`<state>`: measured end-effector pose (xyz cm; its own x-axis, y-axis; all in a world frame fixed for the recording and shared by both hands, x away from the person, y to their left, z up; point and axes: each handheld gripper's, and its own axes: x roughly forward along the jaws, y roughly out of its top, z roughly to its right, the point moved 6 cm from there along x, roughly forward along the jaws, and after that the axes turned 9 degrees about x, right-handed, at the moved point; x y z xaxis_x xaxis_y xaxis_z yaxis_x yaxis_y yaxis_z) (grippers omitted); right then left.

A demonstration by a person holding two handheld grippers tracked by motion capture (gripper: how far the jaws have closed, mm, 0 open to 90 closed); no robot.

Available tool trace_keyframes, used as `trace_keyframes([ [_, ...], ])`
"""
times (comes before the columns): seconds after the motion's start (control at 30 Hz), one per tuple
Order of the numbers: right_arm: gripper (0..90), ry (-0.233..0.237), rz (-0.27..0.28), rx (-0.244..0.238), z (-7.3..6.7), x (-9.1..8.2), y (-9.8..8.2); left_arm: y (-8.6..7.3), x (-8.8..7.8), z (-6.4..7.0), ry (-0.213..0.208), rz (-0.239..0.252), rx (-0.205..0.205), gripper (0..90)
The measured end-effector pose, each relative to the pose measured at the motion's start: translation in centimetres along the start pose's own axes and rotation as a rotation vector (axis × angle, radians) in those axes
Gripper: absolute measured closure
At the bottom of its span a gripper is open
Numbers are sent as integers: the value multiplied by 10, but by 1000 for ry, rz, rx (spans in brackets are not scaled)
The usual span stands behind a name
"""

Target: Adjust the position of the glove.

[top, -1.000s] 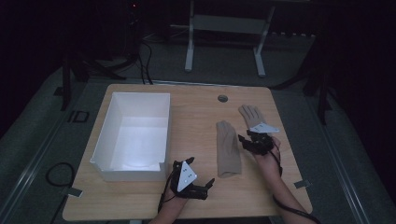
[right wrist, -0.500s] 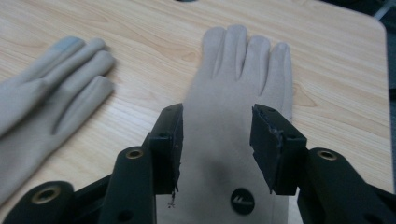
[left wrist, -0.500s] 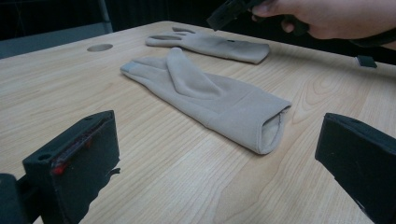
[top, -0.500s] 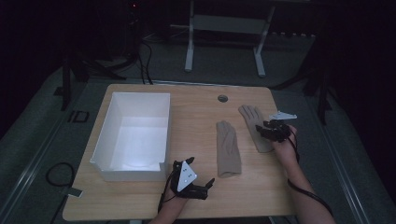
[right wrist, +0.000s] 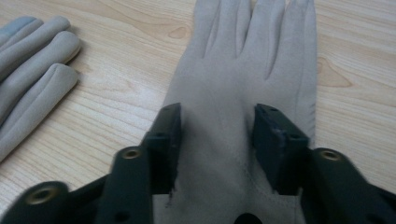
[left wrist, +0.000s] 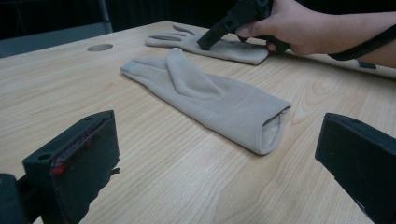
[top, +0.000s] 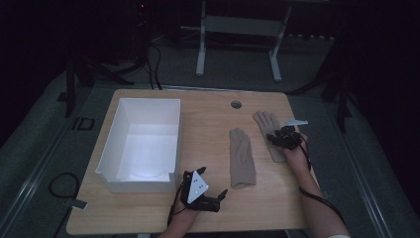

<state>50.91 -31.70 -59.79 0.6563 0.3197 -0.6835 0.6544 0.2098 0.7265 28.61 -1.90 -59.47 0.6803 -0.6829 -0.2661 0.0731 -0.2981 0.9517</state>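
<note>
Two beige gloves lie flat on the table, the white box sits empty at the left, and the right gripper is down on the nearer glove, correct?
Not quite: the right gripper is on the farther glove, as the high view shows. The nearer glove lies untouched.

The high view is dim: the room around the table [top: 148, 218] sinks into near black, and light from above falls mainly on the tabletop. The white box [top: 115, 144] glares softly on its floor. Both gripper views are brighter and evenly lit, with soft shadows. Close jaws blur slightly, and the far glove [left wrist: 210, 44] looks a little soft.
</note>
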Motion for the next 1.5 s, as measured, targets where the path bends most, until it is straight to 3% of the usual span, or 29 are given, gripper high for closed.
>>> trace_keyframes([
  [0.07,713,-5,-4,0,2,-1,0,0,0,0,0,0,0,1],
  [0.2,794,-11,-19,36,2,-4,1,0,0,0,0,0,-1,1],
  [0.33,804,-57,3,74,-2,-16,7,0,0,-1,1,-1,-4,1],
  [0.43,804,-76,52,141,-4,-38,15,0,0,0,1,-1,-2,1],
  [0.57,804,-105,90,158,-10,-70,18,0,0,0,2,0,-1,1],
  [0.7,804,-165,99,181,-13,-96,7,0,0,1,5,3,4,1],
  [0.73,804,-165,99,181,-13,-96,7,0,0,1,5,3,4,1],
  [0.83,804,-210,82,214,-12,-112,-13,0,0,0,4,3,0,1],
  [0.97,802,-213,69,251,-11,-116,-26,0,0,1,5,4,5,1],
  [1.17,791,-226,5,243,-13,-101,-53,0,0,1,5,2,5,1],
  [1.3,766,-229,-17,225,-13,-91,-62,0,0,1,5,3,5,1],
  [1.43,659,-188,-18,215,-10,-91,-63,0,0,1,4,2,10,1],
  [1.5,614,-153,0,179,-9,-97,-56,0,0,1,4,3,12,1],
])
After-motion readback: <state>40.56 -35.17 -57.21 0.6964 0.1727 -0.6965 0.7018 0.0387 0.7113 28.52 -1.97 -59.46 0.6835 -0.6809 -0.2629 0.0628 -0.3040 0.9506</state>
